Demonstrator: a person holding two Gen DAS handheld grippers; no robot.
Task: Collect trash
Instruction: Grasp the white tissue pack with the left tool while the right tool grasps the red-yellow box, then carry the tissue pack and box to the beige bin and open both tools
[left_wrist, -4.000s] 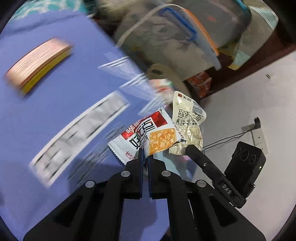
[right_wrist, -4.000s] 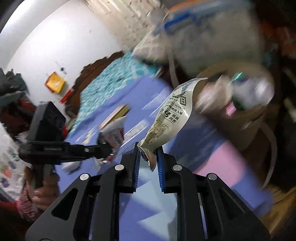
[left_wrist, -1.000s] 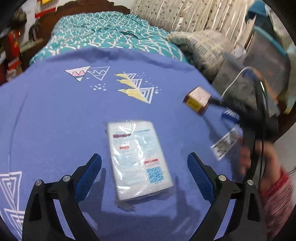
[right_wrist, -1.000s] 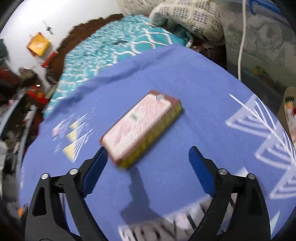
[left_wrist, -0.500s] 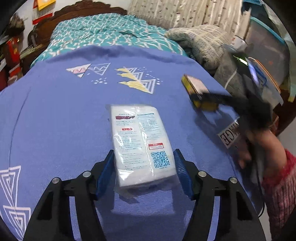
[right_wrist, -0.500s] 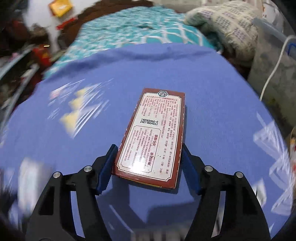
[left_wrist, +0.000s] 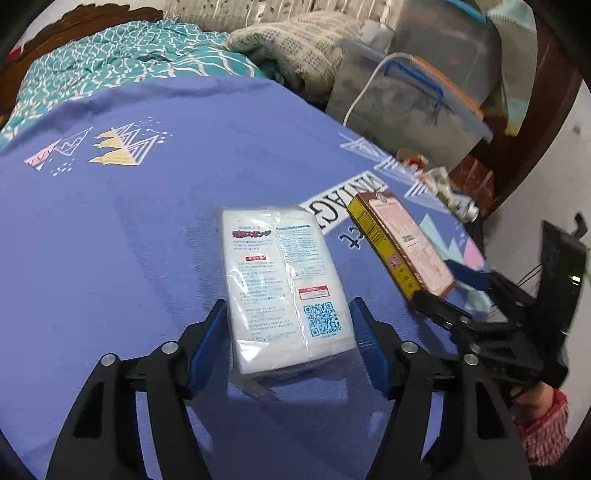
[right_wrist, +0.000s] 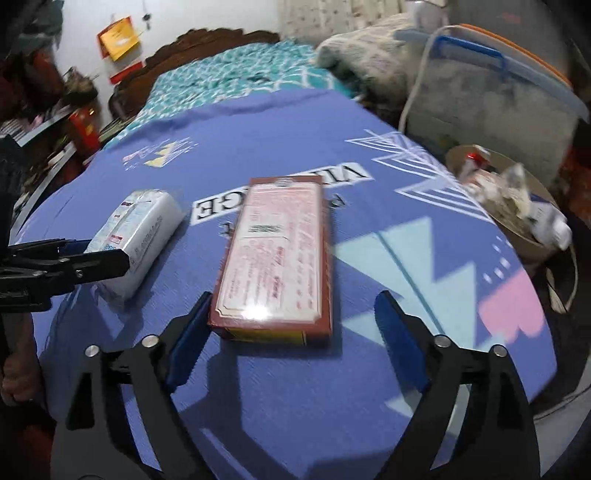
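On the purple-clothed bench (left_wrist: 110, 221), the left claw (left_wrist: 288, 339) is opening around the soft, light, slippery-wrapped white pack (left_wrist: 284, 280), best pinched across its long sides; the right claw (right_wrist: 291, 332) is opening, releasing the stiff red box (right_wrist: 277, 258), which is lying flat

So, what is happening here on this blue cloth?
A person holds a gripper in each hand, collecting trash. The left gripper has the white plastic-wrapped pack between its jaws, and the right gripper has the red and yellow box between its jaws. Both sets of jaws are opening. The basket of wrappers waits at the edge of the blue cloth.
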